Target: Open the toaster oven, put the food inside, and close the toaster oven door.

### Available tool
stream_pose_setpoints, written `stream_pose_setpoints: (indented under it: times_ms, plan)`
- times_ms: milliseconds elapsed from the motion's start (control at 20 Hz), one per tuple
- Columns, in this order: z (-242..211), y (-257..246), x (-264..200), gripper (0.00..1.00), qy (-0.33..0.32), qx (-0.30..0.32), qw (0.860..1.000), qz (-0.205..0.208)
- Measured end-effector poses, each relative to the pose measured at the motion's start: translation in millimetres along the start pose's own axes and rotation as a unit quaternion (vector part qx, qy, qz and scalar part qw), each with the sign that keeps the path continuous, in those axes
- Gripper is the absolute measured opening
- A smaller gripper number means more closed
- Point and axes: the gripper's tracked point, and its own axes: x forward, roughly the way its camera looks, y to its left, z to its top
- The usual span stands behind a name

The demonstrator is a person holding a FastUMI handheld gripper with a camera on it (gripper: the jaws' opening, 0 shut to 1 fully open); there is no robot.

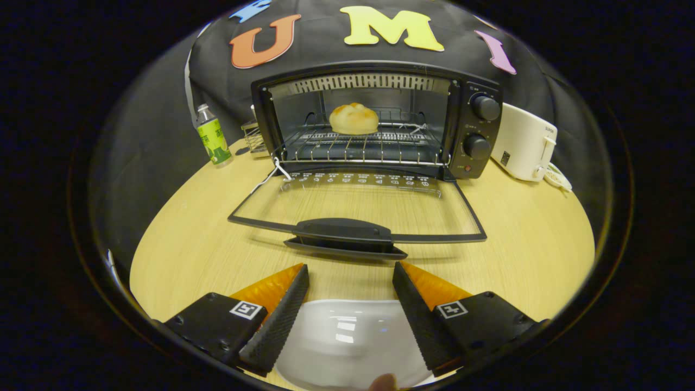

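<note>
Closing comes next: tongs [351, 282] gape empty near the oven [374, 119] door [355, 212]; lifting its handle [345, 231] off-centre could let it slip, jolting the bun [354, 118].

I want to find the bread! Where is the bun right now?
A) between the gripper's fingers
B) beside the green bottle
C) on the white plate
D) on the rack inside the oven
D: the bun sits on the rack inside the oven, whose door lies open; the gripper is open and empty above the plate.
</note>
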Motion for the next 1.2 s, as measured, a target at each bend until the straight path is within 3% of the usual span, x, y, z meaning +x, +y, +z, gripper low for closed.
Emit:
stream_pose_setpoints:
  times_ms: [500, 850, 1200]
  plan:
    - [20, 3, -18, 1.00, -0.038, 0.013, 0.999, -0.002]
    - [54, 4, -34, 1.00, -0.064, 0.035, 0.997, 0.004]
    - [107, 4, -45, 1.00, -0.139, 0.019, 0.990, -0.002]
